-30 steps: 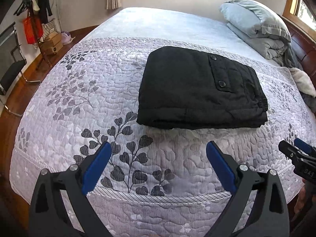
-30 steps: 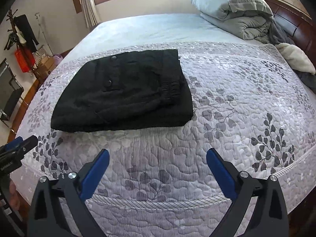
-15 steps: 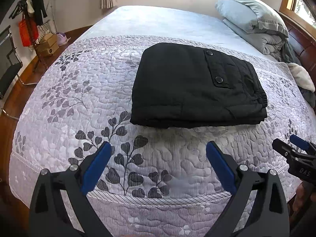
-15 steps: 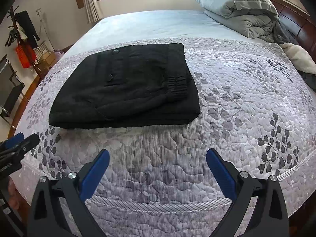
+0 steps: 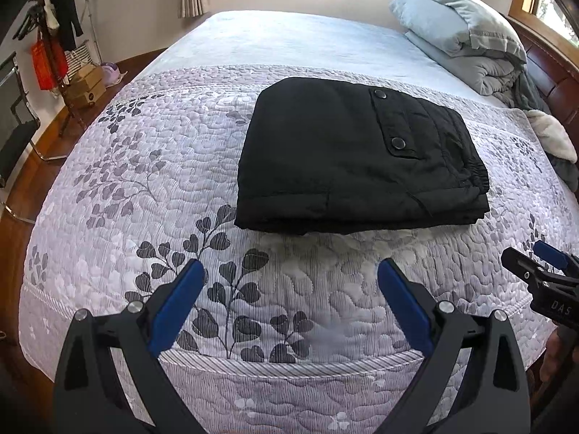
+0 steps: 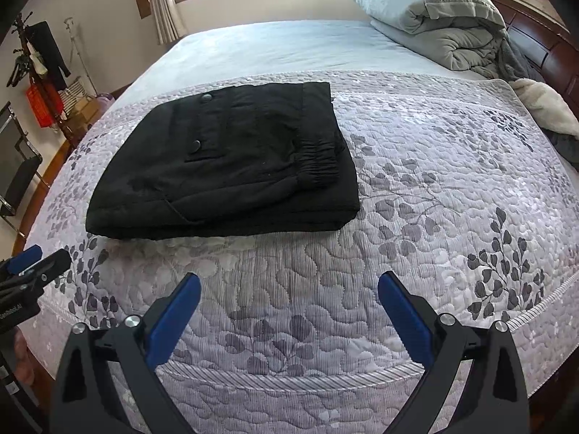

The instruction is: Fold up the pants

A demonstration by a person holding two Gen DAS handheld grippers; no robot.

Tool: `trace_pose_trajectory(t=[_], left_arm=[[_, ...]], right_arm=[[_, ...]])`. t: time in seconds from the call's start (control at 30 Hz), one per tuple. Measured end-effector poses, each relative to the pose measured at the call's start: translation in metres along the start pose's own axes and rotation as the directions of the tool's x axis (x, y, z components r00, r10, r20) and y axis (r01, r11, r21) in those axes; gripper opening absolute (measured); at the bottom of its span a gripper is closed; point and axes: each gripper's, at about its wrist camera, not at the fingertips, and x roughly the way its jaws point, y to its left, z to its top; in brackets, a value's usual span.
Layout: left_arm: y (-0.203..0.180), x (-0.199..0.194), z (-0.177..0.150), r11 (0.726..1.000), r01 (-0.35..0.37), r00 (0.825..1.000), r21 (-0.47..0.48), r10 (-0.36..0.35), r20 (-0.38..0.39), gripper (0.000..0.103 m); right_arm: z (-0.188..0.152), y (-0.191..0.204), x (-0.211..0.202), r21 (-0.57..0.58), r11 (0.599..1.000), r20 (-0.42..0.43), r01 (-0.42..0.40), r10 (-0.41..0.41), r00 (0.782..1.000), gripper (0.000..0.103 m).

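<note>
Bed: floral quilt spread; folded black pants on quilt; grey duvet at headboard.

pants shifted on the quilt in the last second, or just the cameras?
No. The black pants keep the same spot against the quilt leaf print and its far border; only the cameras moved closer.

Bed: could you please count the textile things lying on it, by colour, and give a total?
Black: 1, the folded pants
Lilac with leaf print: 1, the quilted bedspread
Grey: 1, the folded duvet, with darker grey cloth beside it
Cream: 1, the fleecy cloth
Total: 4
</note>
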Motion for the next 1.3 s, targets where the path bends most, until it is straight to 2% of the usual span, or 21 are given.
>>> trace_pose_trajectory(t=[1.03, 1.3], left_arm=[[0.0037, 0.0006, 0.0020, 1.000, 0.002, 1.000, -0.017, -0.002, -0.003, 0.096], [0.0011, 0.0018, 0.0041, 1.000, -0.004, 1.000, 0.003, 0.004, -0.007, 0.096]], right_arm=[[0.0009, -0.0033, 0.0043, 0.003, 1.000, -0.008, 0.009, -0.009, 1.000, 0.099], [0.0004, -0.0037, 0.0056, 0.002, 1.000, -0.010, 0.012, -0.012, 1.000, 0.099]])
